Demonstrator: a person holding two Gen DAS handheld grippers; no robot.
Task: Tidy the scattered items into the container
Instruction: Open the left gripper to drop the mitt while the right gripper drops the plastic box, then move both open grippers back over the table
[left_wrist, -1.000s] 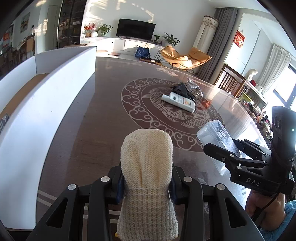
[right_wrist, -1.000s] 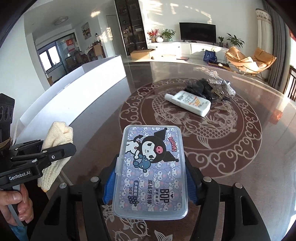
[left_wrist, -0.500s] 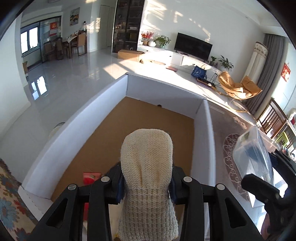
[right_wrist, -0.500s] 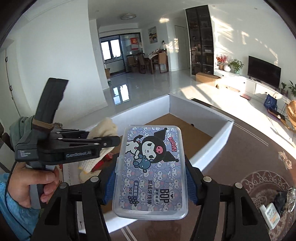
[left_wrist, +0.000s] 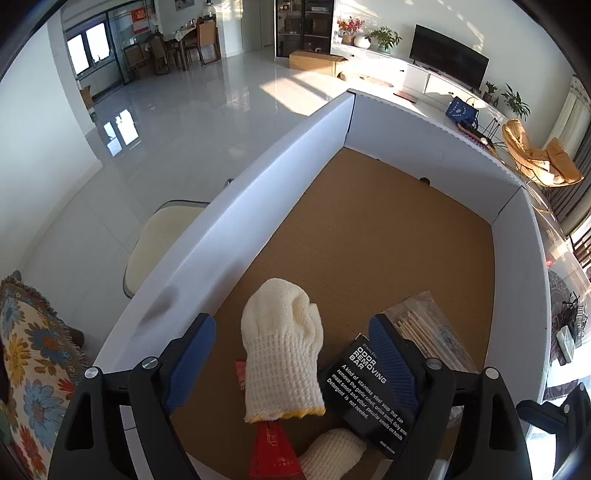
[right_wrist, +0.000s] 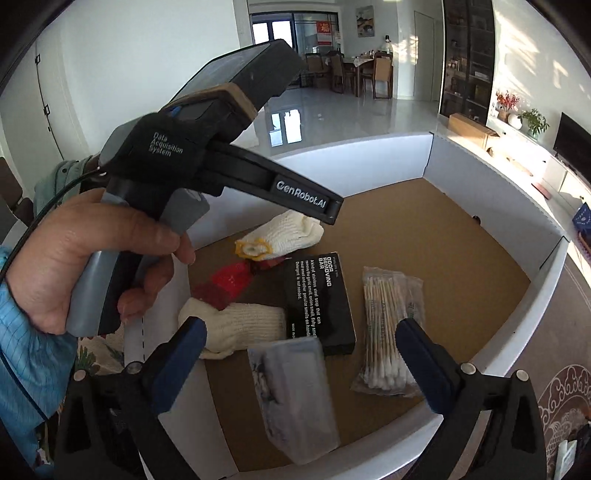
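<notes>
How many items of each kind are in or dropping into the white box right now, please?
Knit gloves: 2, one falling between the left gripper's opening jaws, one lying flat
Black odor-removing bar box: 1
Cotton swab pack: 1
Red packet: 1
Clear plastic case, falling between the right gripper's opening jaws: 1
Total: 6

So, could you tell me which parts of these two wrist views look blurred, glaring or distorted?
Right wrist view: the clear plastic case is motion-smeared between opening jaws, while the black box stays sharp. Left wrist view: the knitted glove is crisp; sun glares off the floor. Both views curve the white container's walls.
</notes>
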